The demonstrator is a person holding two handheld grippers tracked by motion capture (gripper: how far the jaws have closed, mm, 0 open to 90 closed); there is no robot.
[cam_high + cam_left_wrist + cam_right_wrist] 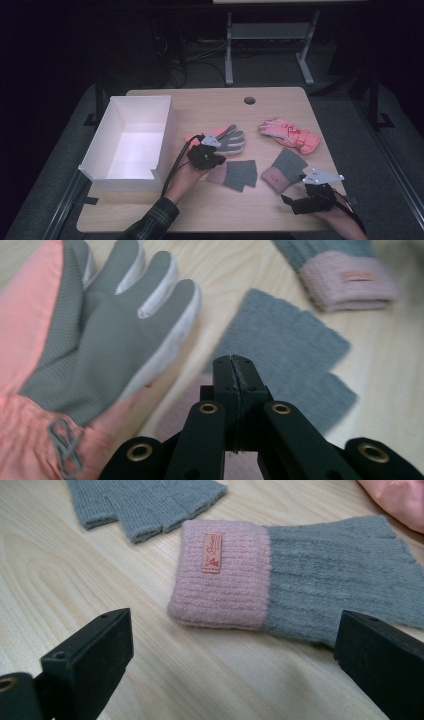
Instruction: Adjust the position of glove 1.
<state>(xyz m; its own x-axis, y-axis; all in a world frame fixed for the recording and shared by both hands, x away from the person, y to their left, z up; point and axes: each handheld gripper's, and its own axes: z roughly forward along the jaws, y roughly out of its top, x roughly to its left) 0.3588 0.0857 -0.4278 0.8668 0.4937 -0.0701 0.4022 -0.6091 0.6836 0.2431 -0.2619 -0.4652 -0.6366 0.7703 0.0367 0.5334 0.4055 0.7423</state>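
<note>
Bare wood is lying open along the near edge of the table (210, 212), giving both hands room to pass. A tall-walled white box (131, 142) is blocking the left side. Across the middle, a pink-and-grey ski glove (226, 139), a flat knit mitt (235, 172) and a second knit mitt with a pink cuff (280, 587) are crowding the surface, with narrow strips of wood between them. Another pink glove (290, 134) is occupying the right rear. The far edge around a cable hole (249, 100) is staying open.
</note>
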